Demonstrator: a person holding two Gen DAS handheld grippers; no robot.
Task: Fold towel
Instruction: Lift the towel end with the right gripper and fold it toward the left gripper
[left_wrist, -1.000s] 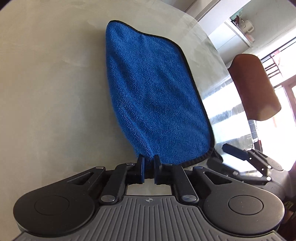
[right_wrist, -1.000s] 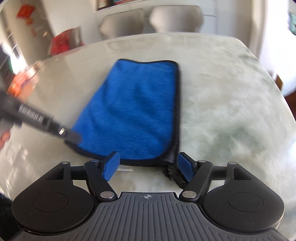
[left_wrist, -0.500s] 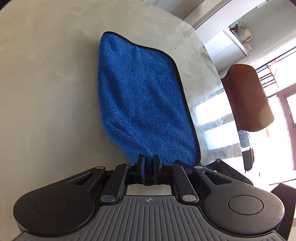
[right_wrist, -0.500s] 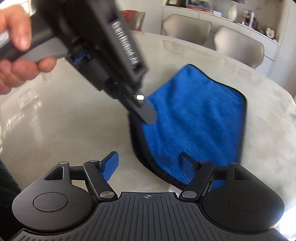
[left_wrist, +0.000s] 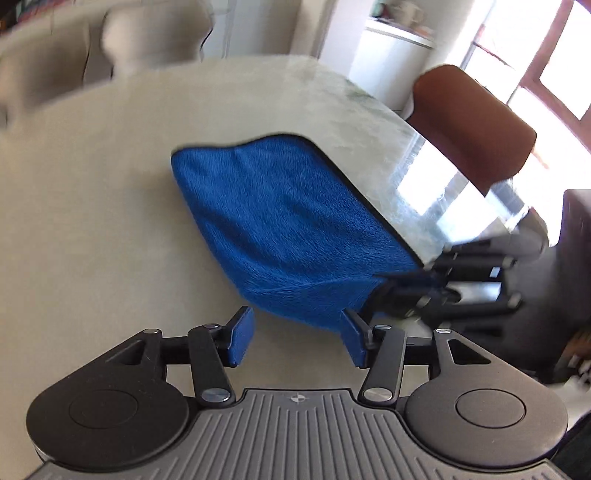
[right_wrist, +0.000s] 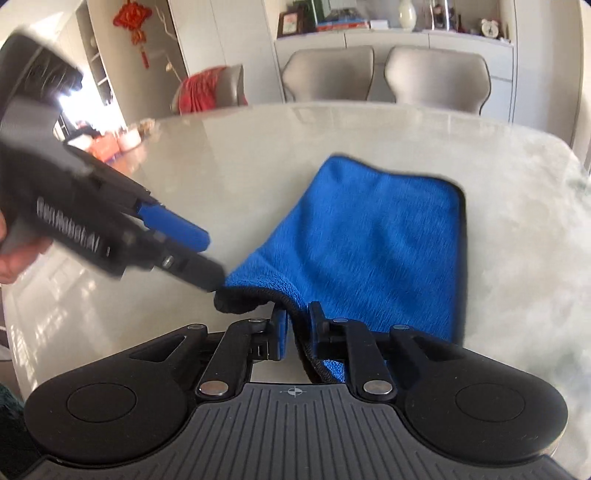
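A folded blue towel with black trim lies on the pale table. My left gripper is open and its jaws are still opening. The towel's near fold sits just beyond its fingertips, and its pads do not press on anything. In the right wrist view the left gripper hovers at the towel's near left corner. My right gripper is closing, with the towel's trimmed near edge pinched between its pads. The left wrist view shows the right gripper at the towel's right corner, blurred.
Two beige chairs stand at the table's far side, and a brown chair stands at its right end. A person's hand holds the left gripper's handle. A cabinet with ornaments is behind the table.
The left gripper let go of the towel's corner, opened, rose and rolled. The right gripper swung across to the near edge and closed on it.
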